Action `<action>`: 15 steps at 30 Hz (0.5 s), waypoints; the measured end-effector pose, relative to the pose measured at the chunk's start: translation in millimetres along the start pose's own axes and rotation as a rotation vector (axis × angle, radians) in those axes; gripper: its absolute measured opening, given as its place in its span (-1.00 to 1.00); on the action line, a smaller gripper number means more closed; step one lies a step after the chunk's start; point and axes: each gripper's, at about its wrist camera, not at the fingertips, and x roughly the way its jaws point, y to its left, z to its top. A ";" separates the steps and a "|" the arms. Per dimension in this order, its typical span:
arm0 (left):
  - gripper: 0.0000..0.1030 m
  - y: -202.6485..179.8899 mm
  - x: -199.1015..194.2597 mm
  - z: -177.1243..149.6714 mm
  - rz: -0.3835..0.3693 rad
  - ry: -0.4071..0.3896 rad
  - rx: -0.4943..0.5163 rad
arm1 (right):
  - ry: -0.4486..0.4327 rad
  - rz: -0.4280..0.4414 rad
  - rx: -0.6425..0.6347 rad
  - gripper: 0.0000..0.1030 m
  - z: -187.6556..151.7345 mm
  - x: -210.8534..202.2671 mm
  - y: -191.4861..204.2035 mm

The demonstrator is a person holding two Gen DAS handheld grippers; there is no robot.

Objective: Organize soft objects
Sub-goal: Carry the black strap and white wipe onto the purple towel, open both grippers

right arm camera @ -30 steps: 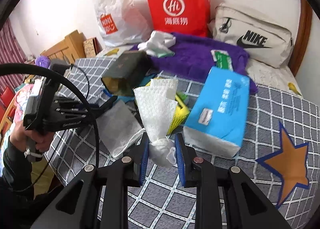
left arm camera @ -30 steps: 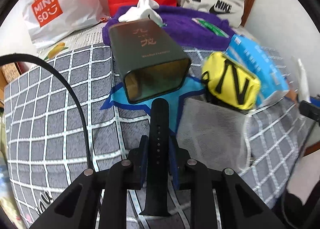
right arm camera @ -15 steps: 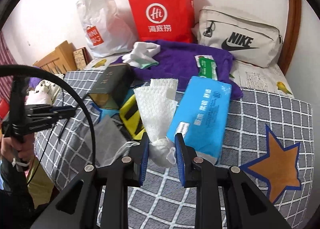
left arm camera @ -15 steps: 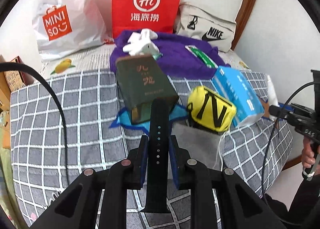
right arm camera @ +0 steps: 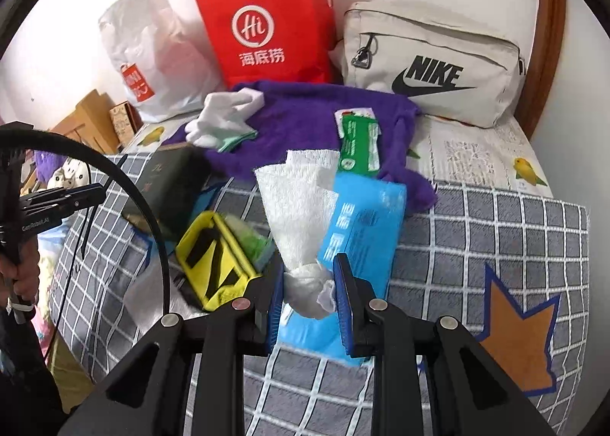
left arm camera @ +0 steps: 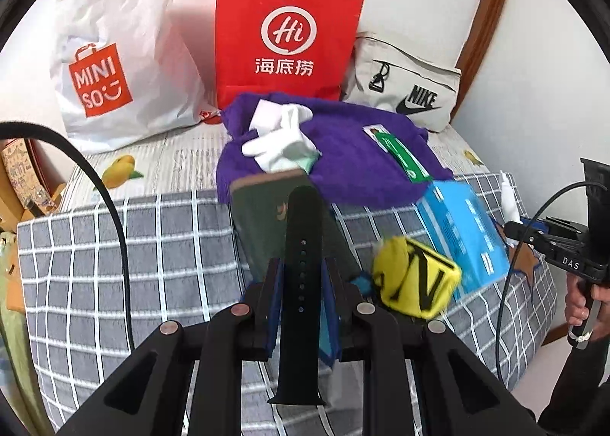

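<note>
My left gripper (left arm camera: 301, 285) is shut on a black watch strap (left arm camera: 302, 245) that stands upright between its pads, raised above the bed. A white tissue (right arm camera: 301, 203), bunched at its base and fanning upward, is clamped in my right gripper (right arm camera: 308, 285). On the grey checked blanket (left arm camera: 114, 245) lie a dark green box (left arm camera: 263, 222), a yellow pouch with black letters (left arm camera: 415, 279) and a blue tissue pack (right arm camera: 362, 222). Behind them a purple fluffy cloth (right arm camera: 305, 119) carries white gloves (right arm camera: 225, 116) and a green packet (right arm camera: 358, 142).
Against the wall stand a red paper bag (left arm camera: 286, 32), a white plastic bag (left arm camera: 114, 66) and a beige sling bag (right arm camera: 431, 62). The right gripper and the hand holding it (left arm camera: 579, 264) show at the bed's right edge. Wooden furniture (right arm camera: 91, 123) is at the far left.
Both grippers have drawn back and the left one has risen, so the objects on the bed look smaller and more of the wall shows. Each grip is unchanged.
</note>
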 end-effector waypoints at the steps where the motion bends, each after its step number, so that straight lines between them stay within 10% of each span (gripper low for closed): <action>1: -0.62 1.3 2.2 4.0 0.001 -0.002 0.000 | 0.000 -0.002 0.000 -0.51 2.8 1.5 -1.6; 15: -0.62 13.5 37.2 78.6 -0.025 -0.019 -0.013 | 0.031 -0.005 0.038 -0.51 57.3 46.6 -25.4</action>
